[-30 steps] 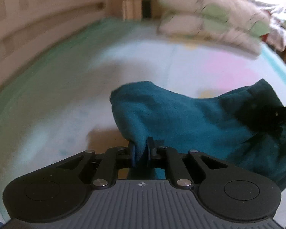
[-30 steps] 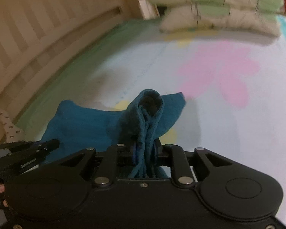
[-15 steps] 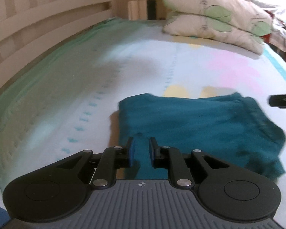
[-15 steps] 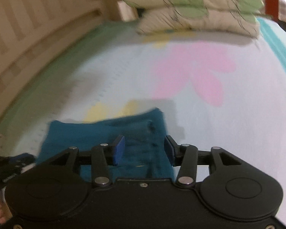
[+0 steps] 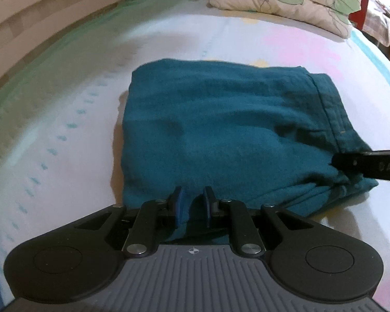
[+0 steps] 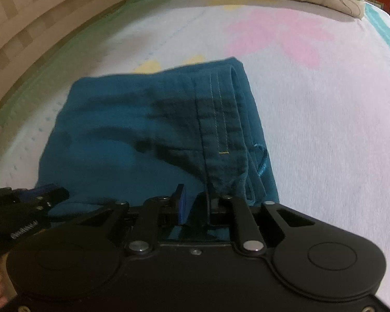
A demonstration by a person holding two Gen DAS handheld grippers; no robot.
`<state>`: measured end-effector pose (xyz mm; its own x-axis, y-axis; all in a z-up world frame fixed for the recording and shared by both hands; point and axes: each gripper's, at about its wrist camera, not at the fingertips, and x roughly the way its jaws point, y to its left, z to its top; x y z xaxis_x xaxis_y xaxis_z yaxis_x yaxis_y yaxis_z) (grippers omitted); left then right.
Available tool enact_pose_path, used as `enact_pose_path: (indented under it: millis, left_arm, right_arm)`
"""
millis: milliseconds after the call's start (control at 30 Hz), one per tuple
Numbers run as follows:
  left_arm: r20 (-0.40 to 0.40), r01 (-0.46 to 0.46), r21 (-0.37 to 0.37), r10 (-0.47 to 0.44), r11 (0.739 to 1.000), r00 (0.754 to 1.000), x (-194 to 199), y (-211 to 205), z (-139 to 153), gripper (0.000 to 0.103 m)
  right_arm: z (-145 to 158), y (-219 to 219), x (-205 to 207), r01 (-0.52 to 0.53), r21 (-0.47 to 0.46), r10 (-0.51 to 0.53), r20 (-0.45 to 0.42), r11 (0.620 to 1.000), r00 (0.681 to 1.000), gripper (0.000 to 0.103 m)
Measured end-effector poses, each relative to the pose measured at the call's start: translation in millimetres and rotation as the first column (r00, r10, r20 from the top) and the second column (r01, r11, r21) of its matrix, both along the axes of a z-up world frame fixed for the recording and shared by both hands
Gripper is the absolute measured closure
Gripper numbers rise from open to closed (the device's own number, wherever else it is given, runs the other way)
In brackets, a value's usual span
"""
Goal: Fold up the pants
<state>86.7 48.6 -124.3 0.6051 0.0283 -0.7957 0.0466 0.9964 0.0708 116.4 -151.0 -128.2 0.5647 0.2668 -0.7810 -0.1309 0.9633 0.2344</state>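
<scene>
Left wrist view: the teal pants (image 5: 221, 130) lie folded on the bed (image 5: 65, 104), filling mid-frame. The left tongs (image 5: 192, 202), narrowly parted, straddle the near hem; cannot tell if they pinch. Best to catch every layer together.

Right wrist view: the right tongs (image 6: 193, 202) are closing over the waistband corner, lower centre.

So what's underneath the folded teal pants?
The pants lie flat on the floral bedsheet, which shows all around them. Anything directly beneath is covered; only stacked fabric layers show at the right edge.
</scene>
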Motion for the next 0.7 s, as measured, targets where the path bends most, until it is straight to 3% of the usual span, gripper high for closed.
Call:
enact_pose_path:
  millis: [167,233,567,700]
  left_arm:
    - [0.024,-0.046,-0.017,0.046,0.999,0.999,-12.0,-2.1,23.6,0.086]
    - [0.043,-0.068,-0.019,0.069,0.997,0.997,-22.1,-3.6,32.6,0.086]
    - [0.058,-0.091,-0.08,0.096,0.993,0.994,-73.2,-15.1,66.3,0.085]
    - [0.082,-0.112,-0.079,0.118,0.991,0.99,-92.0,-21.8,77.9,0.085]
  right_arm:
    - [31.1,-4.5,-20.3,0.032,-0.002,-0.032,0.037,0.999,0.999,0.078]
    - [41.1,-1.8,-31.5,0.052,-0.037,-0.051,0.039,0.998,0.998,0.07]
    - [67.8,1.3,-82.0,0.094,-0.06,-0.091,0.051,0.994,0.995,0.069]
    - [77.3,2.7,-103.8,0.096,-0.074,-0.09,0.08,0.993,0.993,0.058]
